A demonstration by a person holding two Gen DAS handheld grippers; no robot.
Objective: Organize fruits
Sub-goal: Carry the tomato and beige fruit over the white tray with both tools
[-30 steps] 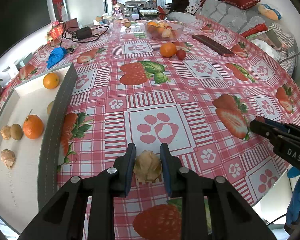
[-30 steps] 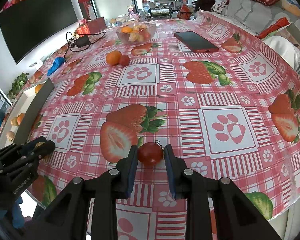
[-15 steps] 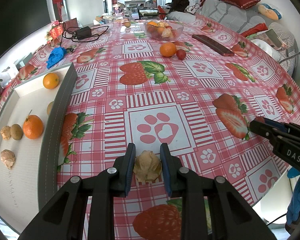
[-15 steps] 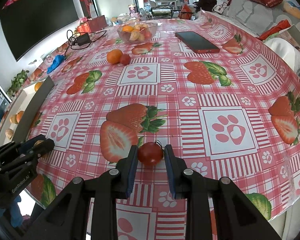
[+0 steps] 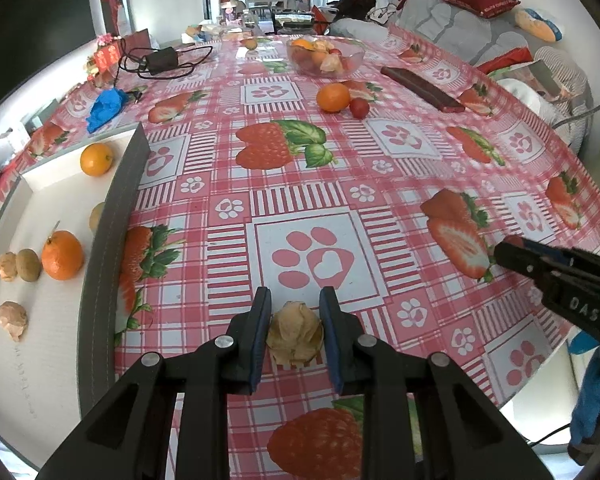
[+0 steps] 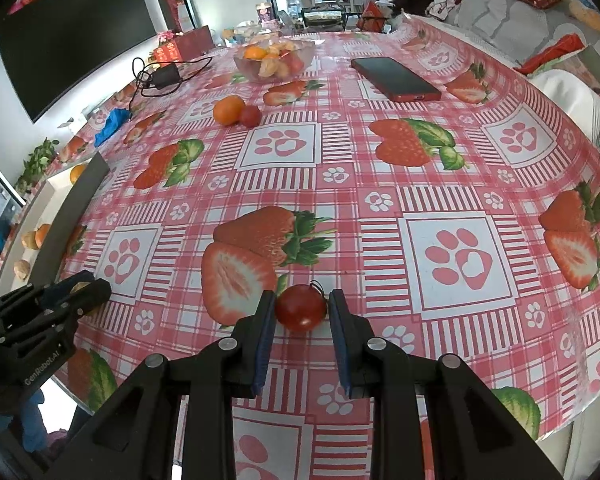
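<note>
My left gripper point(image 5: 295, 322) is shut on a tan husked fruit point(image 5: 295, 334) just above the strawberry tablecloth. My right gripper point(image 6: 302, 310) is shut on a small red tomato point(image 6: 301, 307) near the table's front edge. A white tray with a grey rim point(image 5: 112, 220) lies to the left and holds two oranges point(image 5: 62, 255), a kiwi point(image 5: 28, 265) and husked fruits point(image 5: 13, 318). A glass bowl point(image 5: 325, 55) of mixed fruit stands at the far side. An orange point(image 5: 333, 97) and a red tomato point(image 5: 359, 108) lie in front of it.
A dark phone point(image 6: 396, 79) lies at the far right. A charger with black cable point(image 5: 160, 62) and a blue crumpled thing point(image 5: 105, 104) lie at the far left. The right gripper's body point(image 5: 564, 280) shows at the left view's right edge.
</note>
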